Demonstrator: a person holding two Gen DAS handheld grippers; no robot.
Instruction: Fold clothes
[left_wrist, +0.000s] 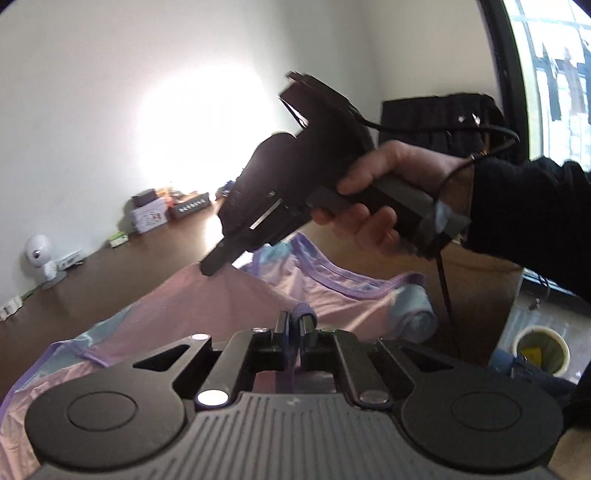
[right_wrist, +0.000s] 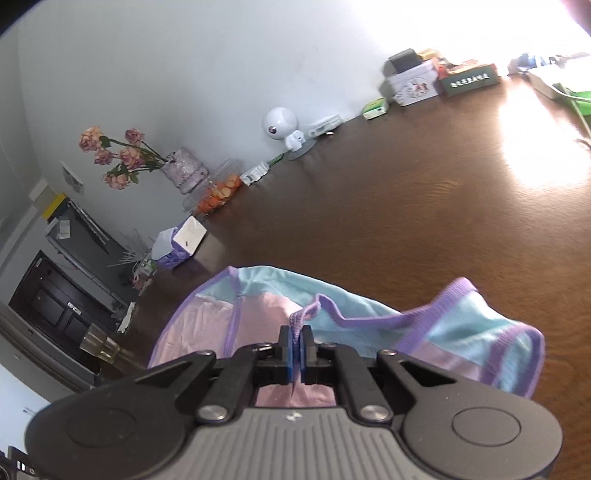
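Observation:
A pink and light-blue shirt with purple trim (left_wrist: 229, 295) hangs between both grippers above the brown table (left_wrist: 122, 273). My left gripper (left_wrist: 294, 325) is shut on a purple-trimmed edge of the shirt. My right gripper (right_wrist: 296, 341) is shut on another purple edge of the shirt (right_wrist: 258, 317). In the left wrist view the right gripper (left_wrist: 212, 264) is held in a hand at upper right, its fingertips pinching the raised pink cloth. A blue sleeve (left_wrist: 413, 314) droops at the right.
Along the wall stand a white round camera (right_wrist: 280, 125), a vase of pink roses (right_wrist: 184, 170), a tissue box (right_wrist: 183, 242), tins and small boxes (right_wrist: 413, 85). A cardboard box (left_wrist: 472, 288) and a bucket (left_wrist: 541, 349) lie beyond the table's right edge.

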